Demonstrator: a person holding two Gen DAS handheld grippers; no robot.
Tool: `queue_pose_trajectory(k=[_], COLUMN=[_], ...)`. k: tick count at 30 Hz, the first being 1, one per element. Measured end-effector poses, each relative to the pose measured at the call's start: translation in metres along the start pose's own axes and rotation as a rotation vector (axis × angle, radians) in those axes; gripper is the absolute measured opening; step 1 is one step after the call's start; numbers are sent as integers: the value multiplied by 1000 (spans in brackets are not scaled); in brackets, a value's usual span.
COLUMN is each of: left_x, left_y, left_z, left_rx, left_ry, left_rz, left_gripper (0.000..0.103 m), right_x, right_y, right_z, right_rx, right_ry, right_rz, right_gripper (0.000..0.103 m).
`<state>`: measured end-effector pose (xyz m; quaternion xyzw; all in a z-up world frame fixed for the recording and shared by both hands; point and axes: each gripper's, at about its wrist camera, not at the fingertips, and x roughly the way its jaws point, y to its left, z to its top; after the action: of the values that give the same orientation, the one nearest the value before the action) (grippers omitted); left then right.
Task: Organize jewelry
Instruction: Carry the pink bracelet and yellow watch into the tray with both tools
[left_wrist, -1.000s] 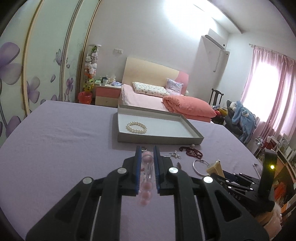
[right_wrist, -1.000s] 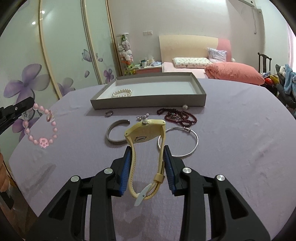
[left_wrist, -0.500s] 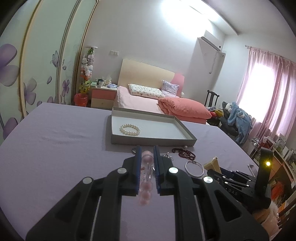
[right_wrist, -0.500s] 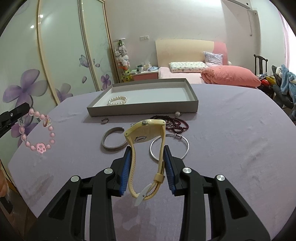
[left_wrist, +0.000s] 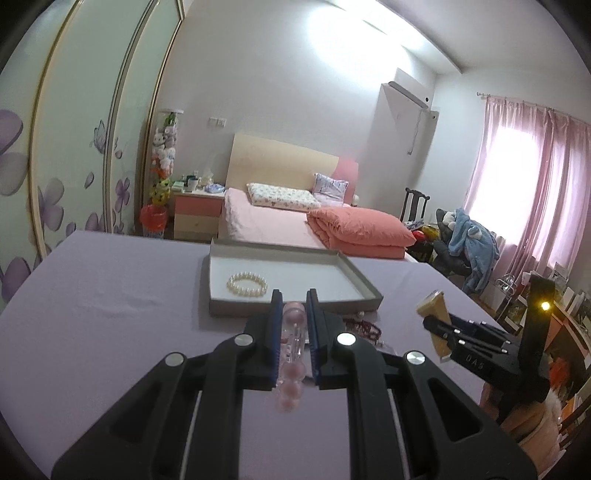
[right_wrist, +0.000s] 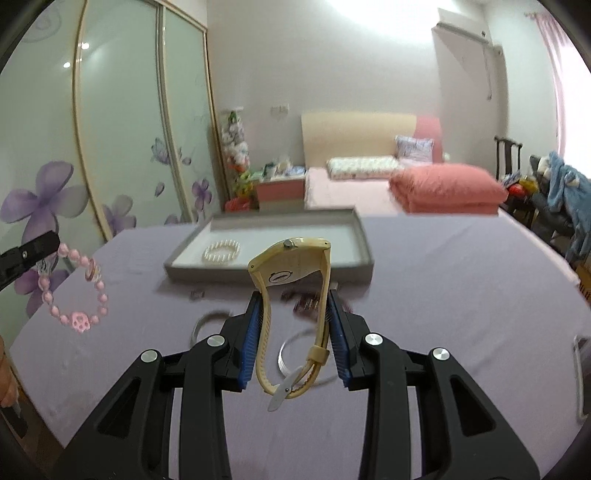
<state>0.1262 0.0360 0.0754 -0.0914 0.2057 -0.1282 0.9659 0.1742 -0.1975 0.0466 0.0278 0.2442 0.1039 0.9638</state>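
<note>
The left hand-held gripper (left_wrist: 293, 325) is clamping a pink bead bracelet (left_wrist: 291, 354) between its blue pads, the loop hanging below the fingers above the purple table (left_wrist: 110, 314); ahead of it, the grey tray (left_wrist: 288, 306) is sitting on the table with a pearl bracelet (left_wrist: 246, 283) lying inside, toward its left part. The right hand-held gripper (right_wrist: 295, 325) is closed on a cream wristwatch (right_wrist: 291, 288), strap squeezed between the pads, watch case standing up beyond the fingertips; the same tray (right_wrist: 266, 275) is lying just ahead. A dark red bead strand (left_wrist: 364, 326) is resting on the table right of the left hand-held gripper; the items under the watch are blurred.
</note>
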Motion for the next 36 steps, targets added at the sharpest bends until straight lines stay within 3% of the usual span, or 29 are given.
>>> queue_pose_trajectory(k=[9,15,30,36], left_x=[35,76,206,240], left_y=[-8,-10,15,32], left_z=[45,69,76,69], left_rx=[43,57,34,13], left_ry=[-71,-84,36,72], left_rz=[11,22,74,93], left_gripper=[14,14,14,14], right_x=[24,56,177,202], right_y=[-7,-14,-23,-22], right_z=[54,77,82,77], right_rx=[6,11,49,58], right_ry=[-108,-129,43,103], right_rz=[-34,-29,19,20], right_gripper=[36,36,36,37])
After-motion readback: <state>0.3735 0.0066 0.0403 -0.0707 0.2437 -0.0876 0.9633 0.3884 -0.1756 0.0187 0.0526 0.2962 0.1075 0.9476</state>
